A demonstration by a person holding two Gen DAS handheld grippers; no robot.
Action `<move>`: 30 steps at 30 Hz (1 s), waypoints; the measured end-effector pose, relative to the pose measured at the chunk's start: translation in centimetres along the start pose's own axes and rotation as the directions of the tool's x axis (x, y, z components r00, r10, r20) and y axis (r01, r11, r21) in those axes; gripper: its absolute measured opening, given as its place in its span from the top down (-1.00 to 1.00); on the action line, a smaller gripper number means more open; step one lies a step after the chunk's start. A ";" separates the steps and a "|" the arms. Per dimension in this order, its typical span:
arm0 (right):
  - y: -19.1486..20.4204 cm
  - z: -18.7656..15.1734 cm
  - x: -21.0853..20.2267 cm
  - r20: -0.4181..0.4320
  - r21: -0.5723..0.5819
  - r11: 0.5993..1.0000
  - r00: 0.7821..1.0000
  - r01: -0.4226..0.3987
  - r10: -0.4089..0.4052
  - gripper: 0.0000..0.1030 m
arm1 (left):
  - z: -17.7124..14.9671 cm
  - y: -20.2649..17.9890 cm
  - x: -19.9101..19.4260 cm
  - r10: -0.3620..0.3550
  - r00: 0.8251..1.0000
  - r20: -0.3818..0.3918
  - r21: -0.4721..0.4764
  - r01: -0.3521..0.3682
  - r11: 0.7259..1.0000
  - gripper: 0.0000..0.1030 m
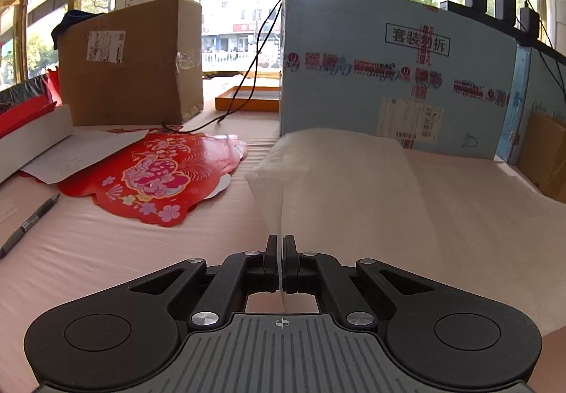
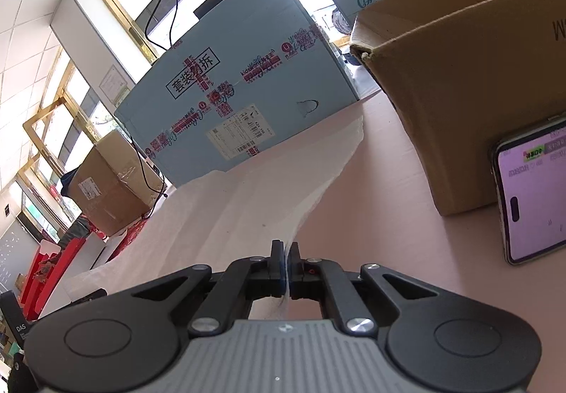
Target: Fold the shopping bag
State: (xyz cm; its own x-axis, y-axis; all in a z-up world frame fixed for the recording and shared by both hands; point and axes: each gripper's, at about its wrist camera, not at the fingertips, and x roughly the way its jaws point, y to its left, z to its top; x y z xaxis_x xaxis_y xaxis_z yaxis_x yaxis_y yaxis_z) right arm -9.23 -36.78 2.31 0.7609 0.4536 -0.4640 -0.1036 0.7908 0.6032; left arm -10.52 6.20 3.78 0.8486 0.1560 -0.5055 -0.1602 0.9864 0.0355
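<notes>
A thin, translucent white shopping bag (image 1: pixel 339 173) lies spread over the pink table and reaches back to the foot of the light blue carton. My left gripper (image 1: pixel 281 240) is shut on the bag's near edge, which rises as a thin sheet between the fingers. In the right wrist view the same bag (image 2: pixel 240 194) stretches away to the upper right, lifted off the table near me. My right gripper (image 2: pixel 286 246) is shut on another part of that near edge, and the view is tilted.
A light blue carton (image 1: pixel 392 74) stands behind the bag, a brown box (image 1: pixel 131 63) to its left. A red paper cutout (image 1: pixel 155 177), a white sheet and a pen (image 1: pixel 30 225) lie on the left. A brown box (image 2: pixel 470 81) and a phone (image 2: pixel 530 194) stand on the right.
</notes>
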 end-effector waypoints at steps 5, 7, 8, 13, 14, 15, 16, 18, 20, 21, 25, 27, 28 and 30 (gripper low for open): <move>-0.8 -0.9 0.6 -0.045 0.037 0.999 0.999 0.020 -0.018 0.87 | 0.6 -1.1 -1.5 0.028 0.994 0.108 0.027 -0.031 0.999 -0.53; -1.0 -1.2 0.8 -0.051 0.058 0.998 0.999 0.020 -0.017 0.86 | 1.0 -2.3 -2.0 -0.023 0.990 0.140 0.057 0.015 0.998 -0.57; -1.0 -1.3 0.9 -0.053 0.064 0.998 0.998 0.021 -0.018 0.84 | 1.1 -3.3 -1.8 -0.071 0.989 0.130 0.078 0.061 0.995 -0.57; -0.9 -2.0 1.7 -0.079 0.073 0.997 0.997 0.026 -0.021 0.70 | 0.6 -8.5 -0.5 -0.247 0.968 0.048 0.217 0.232 0.948 -0.57; -0.8 -2.1 1.9 -0.084 0.072 0.997 0.996 0.026 -0.019 0.73 | 0.4 -9.4 -0.3 -0.266 0.963 0.032 0.248 0.250 0.936 -0.57; -0.7 -2.2 2.0 -0.083 0.068 0.997 0.996 0.026 -0.020 0.82 | 0.3 -10.2 -0.1 -0.284 0.959 0.015 0.278 0.269 0.922 -0.57; -0.7 -2.3 2.0 -0.077 0.062 0.998 0.997 0.027 -0.023 0.93 | 0.1 -11.1 0.2 -0.300 0.954 -0.002 0.306 0.286 0.908 -0.57; -0.3 -2.2 1.6 -0.047 0.032 0.999 0.998 0.031 -0.030 0.96 | -0.1 -12.0 0.6 -0.315 0.949 -0.027 0.329 0.306 0.893 -0.57; 0.0 -1.8 0.6 0.000 0.005 0.999 0.999 0.052 -0.052 0.98 | -0.3 -12.9 1.1 -0.329 0.943 -0.053 0.352 0.326 0.877 -0.57; 0.1 -1.6 0.2 0.018 0.003 0.998 0.998 0.062 -0.062 0.98 | -0.4 -13.3 1.4 -0.336 0.940 -0.066 0.363 0.336 0.869 -0.57; 0.0 -1.2 -1.5 0.073 0.002 0.998 0.995 0.063 -0.063 0.98 | -0.9 -15.1 2.4 -0.360 0.925 -0.119 0.405 0.376 0.833 -0.57; 0.1 -1.0 -2.0 0.096 0.007 1.000 0.995 0.018 -0.019 0.98 | -0.9 -15.3 2.7 -0.371 0.919 -0.132 0.402 0.392 0.828 -0.64; 0.3 -0.8 -2.0 0.104 0.007 1.000 0.994 -0.016 0.015 0.98 | -0.9 -15.1 2.9 -0.377 0.917 -0.134 0.390 0.398 0.830 -0.68; 0.9 -0.4 -1.5 0.108 -0.002 0.998 0.992 -0.063 0.063 0.98 | -0.7 -14.3 3.0 -0.383 0.914 -0.132 0.354 0.404 0.843 -0.68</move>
State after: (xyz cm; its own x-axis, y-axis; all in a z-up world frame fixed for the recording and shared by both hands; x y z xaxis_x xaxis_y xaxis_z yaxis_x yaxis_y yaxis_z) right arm -10.66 -36.59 3.25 0.8175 0.4554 -0.3527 -0.1527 0.7618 0.6295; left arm -6.03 -7.43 1.10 0.7706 -0.2416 -0.5897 0.3862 0.9131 0.1307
